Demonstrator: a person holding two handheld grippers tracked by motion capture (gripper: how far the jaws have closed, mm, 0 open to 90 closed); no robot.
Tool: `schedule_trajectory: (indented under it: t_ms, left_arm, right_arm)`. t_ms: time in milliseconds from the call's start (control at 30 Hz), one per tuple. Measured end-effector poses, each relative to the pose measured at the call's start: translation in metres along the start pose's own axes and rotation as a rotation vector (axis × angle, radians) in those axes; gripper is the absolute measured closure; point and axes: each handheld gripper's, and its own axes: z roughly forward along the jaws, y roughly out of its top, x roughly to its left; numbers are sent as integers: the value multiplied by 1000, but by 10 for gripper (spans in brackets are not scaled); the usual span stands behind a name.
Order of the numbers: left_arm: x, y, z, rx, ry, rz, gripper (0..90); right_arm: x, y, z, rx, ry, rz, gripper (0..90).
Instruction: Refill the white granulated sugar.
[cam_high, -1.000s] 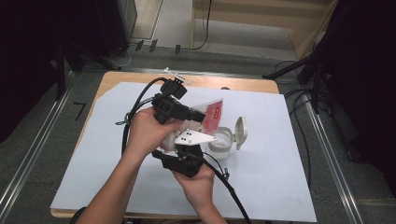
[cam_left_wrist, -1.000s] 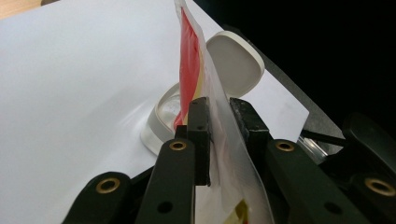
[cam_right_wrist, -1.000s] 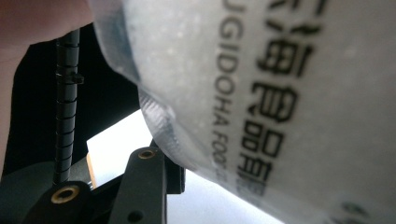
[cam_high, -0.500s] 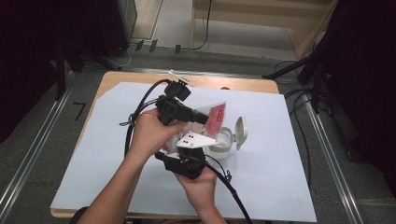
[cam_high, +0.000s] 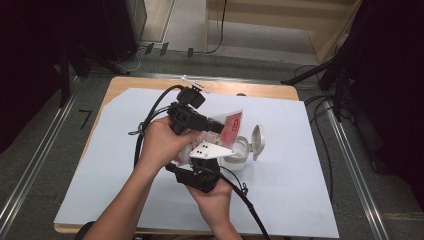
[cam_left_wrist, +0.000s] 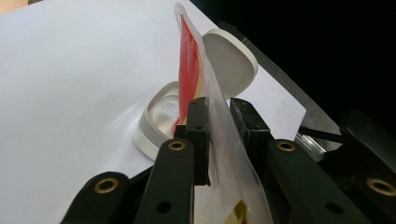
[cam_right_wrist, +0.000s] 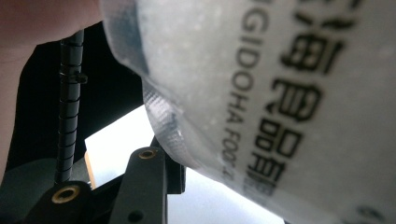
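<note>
So the person has both hands close together over the middle of the worktop, which is covered by a big white sheet. The left hand-held gripper is up top, pointing toward the right, and its jaws are clamped on a red-and-clear plastic packet. From the left gripper view you can see it really well: the two black jaws pinch the packet edge-on, so it stands up like a thin blade between them, red on one face, see-through film on the other.

Right under the packet's far end sits a small white tub with its hinged lid flipped open and standing up on the right side. In the left gripper view the packet hangs just over the tub's open mouth, with the lid behind it.

The right hand-held gripper is lower down, nearer the person, with its grey three-cornered plate facing up. Its own camera is pretty much smothered by the packet, cloudy film with black printed lettering right up against the lens. One black jaw shows at the bottom touching the film, but the other is hidden, so I honestly can't tell if it's gripping or just pressed up against it. Black cables trail off both grippers.
</note>
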Motion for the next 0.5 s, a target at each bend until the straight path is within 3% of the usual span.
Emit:
schedule_trajectory:
  t_ms: [500]
  left_arm:
    - [-2, 0, -1, -8, 2, 4, 794]
  right_arm:
    - [2, 1, -1, 1, -3, 0, 636]
